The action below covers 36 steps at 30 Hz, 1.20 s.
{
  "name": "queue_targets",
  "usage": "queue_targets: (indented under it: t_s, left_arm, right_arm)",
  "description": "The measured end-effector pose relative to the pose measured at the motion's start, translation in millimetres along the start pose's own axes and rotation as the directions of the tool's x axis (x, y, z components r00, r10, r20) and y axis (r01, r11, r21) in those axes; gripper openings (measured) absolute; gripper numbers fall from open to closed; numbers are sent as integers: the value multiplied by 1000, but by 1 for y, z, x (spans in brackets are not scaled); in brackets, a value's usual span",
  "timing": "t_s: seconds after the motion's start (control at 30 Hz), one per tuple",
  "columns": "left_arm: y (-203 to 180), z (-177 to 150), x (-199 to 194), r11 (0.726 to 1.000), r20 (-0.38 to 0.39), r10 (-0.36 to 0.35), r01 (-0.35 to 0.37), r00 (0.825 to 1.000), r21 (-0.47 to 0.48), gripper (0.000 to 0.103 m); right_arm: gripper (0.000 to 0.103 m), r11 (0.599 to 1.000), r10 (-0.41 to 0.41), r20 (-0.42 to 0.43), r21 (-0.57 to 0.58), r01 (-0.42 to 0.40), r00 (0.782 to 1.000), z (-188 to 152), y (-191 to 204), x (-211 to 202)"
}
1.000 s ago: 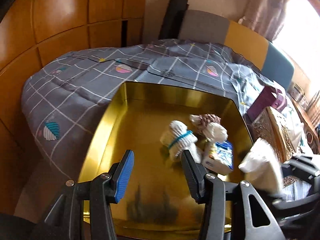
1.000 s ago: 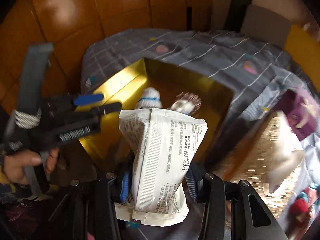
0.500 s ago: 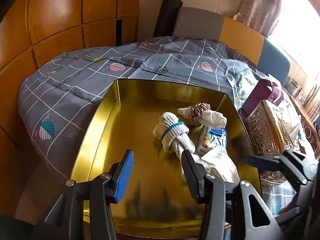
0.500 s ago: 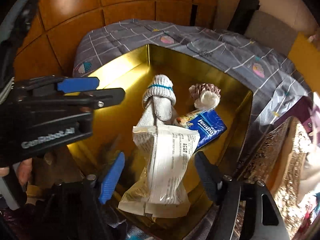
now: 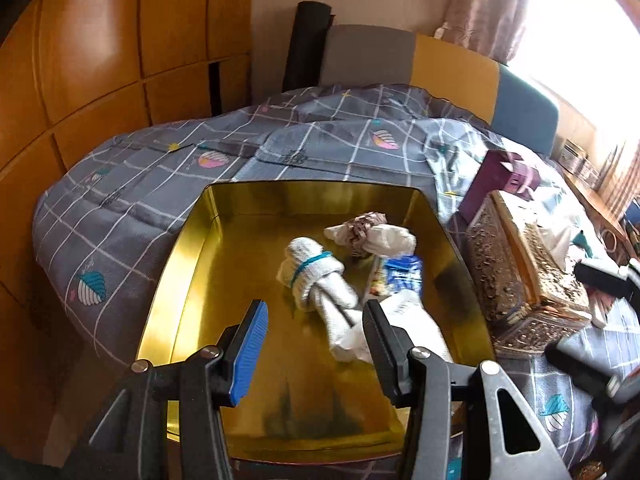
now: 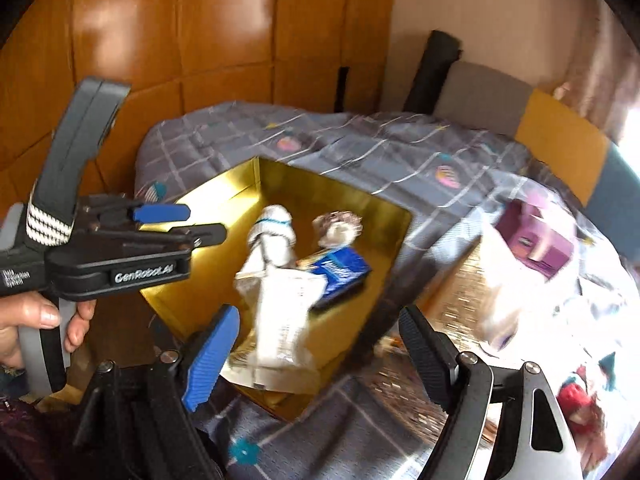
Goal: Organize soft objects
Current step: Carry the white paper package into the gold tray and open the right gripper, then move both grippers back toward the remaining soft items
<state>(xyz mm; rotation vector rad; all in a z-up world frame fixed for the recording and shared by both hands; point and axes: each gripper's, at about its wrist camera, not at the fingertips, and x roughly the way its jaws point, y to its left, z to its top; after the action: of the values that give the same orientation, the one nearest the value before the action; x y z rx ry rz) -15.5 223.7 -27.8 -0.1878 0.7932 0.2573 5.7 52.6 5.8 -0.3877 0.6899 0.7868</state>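
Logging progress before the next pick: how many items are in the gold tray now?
4: sock roll mid-tray; scrunchie bundle behind it; blue tissue pack to its right; white packet at the near edge. Smaller things may hide underneath.

1 gold tray [image 5: 188, 264]; 1 sock roll [image 5: 316, 276]; 1 scrunchie [image 5: 360, 228]; 2 tissue pkts [image 5: 400, 276]; 1 ornate box [image 5: 520, 280]

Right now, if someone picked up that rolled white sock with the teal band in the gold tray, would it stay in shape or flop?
The rolled white sock would probably hold together at its bundled end, since the teal band cinches it. Its loose tail trails flat across the gold tray, so that part would likely dangle. Being knit fabric, it looks light and unlikely to slip.
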Motion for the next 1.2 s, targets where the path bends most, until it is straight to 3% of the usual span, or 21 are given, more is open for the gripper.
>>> queue_targets:
  t_s: [0.27,0.4,0.57,0.9,1.03,1.1,1.2]
  left_arm:
    - [-24,4,-16,997,34,-28,25,999,66,50]
    - [-35,6,-23,995,45,-43,39,998,92,50]
    - [-48,7,-32,990,59,-63,55,996,128,50]
    - [-73,8,-41,977,64,-88,74,994,198,50]
    - [-86,10,-46,970,73,-100,81,992,229,50]
    - [-91,12,-49,967,75,-111,91,991,239,50]
    - [-103,16,-54,957,81,-135,109,988,268,50]
  right_arm:
    - [86,980,-140,83,151,127,987,-7,-63,-54]
    - [87,952,-238,60,213,220,969,-17,-103,-67]
    - [88,880,-365,-20,317,352,931,-41,-165,-72]
    - [88,651,-574,-196,480,588,795,-112,-280,-90]
    - [88,524,-623,-266,557,644,736,-144,-314,-100]
    - [88,461,-599,-308,621,634,739,-158,-331,-105]
    - [89,397,-565,-307,712,579,765,-172,-344,-116]
